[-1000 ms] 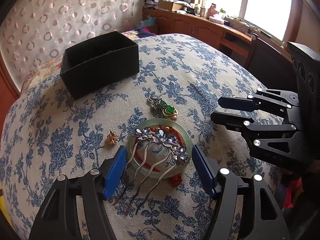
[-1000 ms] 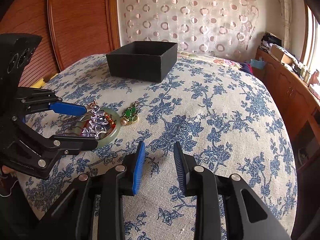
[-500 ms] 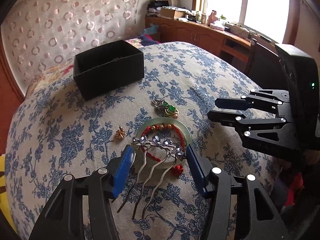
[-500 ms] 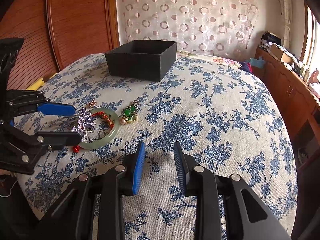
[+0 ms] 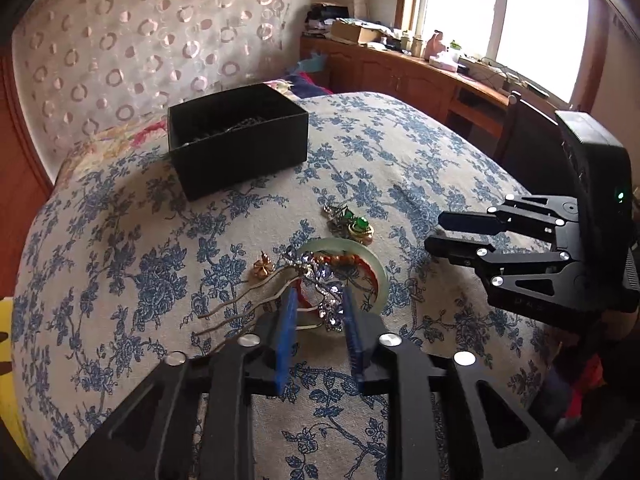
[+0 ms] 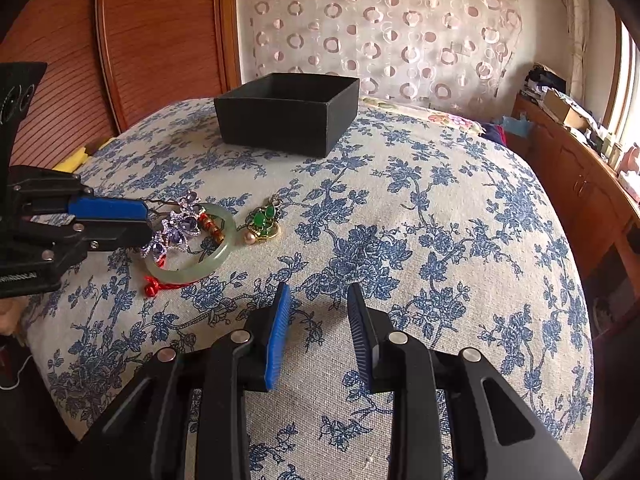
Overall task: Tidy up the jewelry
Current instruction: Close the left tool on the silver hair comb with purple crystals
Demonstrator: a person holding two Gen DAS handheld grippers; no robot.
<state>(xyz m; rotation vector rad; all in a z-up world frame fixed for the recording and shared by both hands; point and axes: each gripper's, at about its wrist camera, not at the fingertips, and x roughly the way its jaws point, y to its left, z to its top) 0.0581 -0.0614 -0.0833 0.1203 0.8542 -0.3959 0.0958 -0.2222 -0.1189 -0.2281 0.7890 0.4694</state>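
A purple-jewelled hair comb (image 5: 324, 292) with silver prongs lies over a pale green jade bangle (image 5: 378, 270); the comb also shows in the right wrist view (image 6: 176, 230), as does the bangle (image 6: 216, 258). My left gripper (image 5: 319, 312) has its jaws narrowed around the comb's jewelled end; it also appears in the right wrist view (image 6: 140, 220). A red beaded cord (image 6: 154, 286) runs through the bangle. A green pendant (image 5: 356, 226) and a gold flower earring (image 5: 263, 268) lie nearby. My right gripper (image 6: 318, 312) is open and empty above the cloth.
A black open box (image 5: 238, 142) with a chain inside stands at the back of the blue-flowered tablecloth (image 6: 420, 240). A wooden cabinet (image 5: 400, 76) with clutter runs under the window. A patterned curtain (image 6: 380, 28) hangs behind.
My left gripper has narrowed its jaws onto the comb's jewelled end and turned the comb, so its prongs now point left. The right gripper has not moved.
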